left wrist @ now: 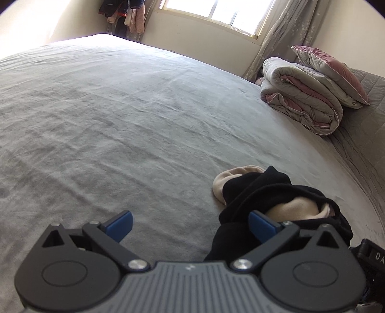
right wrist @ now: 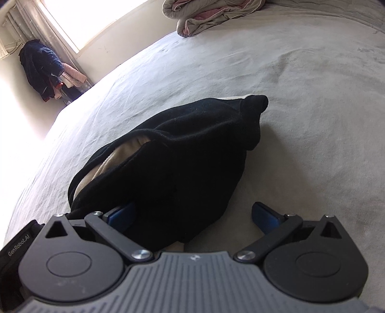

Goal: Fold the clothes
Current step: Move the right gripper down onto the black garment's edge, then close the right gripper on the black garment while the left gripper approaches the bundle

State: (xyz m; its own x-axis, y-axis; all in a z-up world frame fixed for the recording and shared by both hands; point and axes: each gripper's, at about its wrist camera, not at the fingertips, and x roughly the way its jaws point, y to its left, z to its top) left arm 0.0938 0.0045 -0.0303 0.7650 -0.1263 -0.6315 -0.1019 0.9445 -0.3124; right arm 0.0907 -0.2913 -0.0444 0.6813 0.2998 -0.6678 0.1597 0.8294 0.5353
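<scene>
Black fleece-lined garment [right wrist: 168,154] heaped in a crumpled mound on the grey bed sheet [left wrist: 120,115], cream lining [right wrist: 115,156] showing through an opening at the near left side and again at the far edge. No flat panel, no sleeve or hem laid out: judged as the very start of folding, with spreading not yet done.

Left gripper [left wrist: 190,226] low over the sheet, jaws wide apart, nothing between them; its right blue pad [left wrist: 262,227] just at or against the near edge of the black cloth, contact not certain. Right gripper [right wrist: 195,220] also spread wide and holding nothing; its left blue pad [right wrist: 120,216] tucked against or under the garment's near fold, the other pad over bare sheet.

Rolled quilt [left wrist: 303,101] and pink pillow [left wrist: 334,72] well apart at the far right of the bed; hanging coats [right wrist: 43,69] in the corner by the window [left wrist: 216,12].

Next move, as a judgement: pick an identifiable edge, likely the rim around the lining opening, close each gripper on a separate point of it, then lift and draw apart to open the mound flat. Thick, soft cloth, likely to bunch; a deep bite on a single layer needed, not on the whole heap.
</scene>
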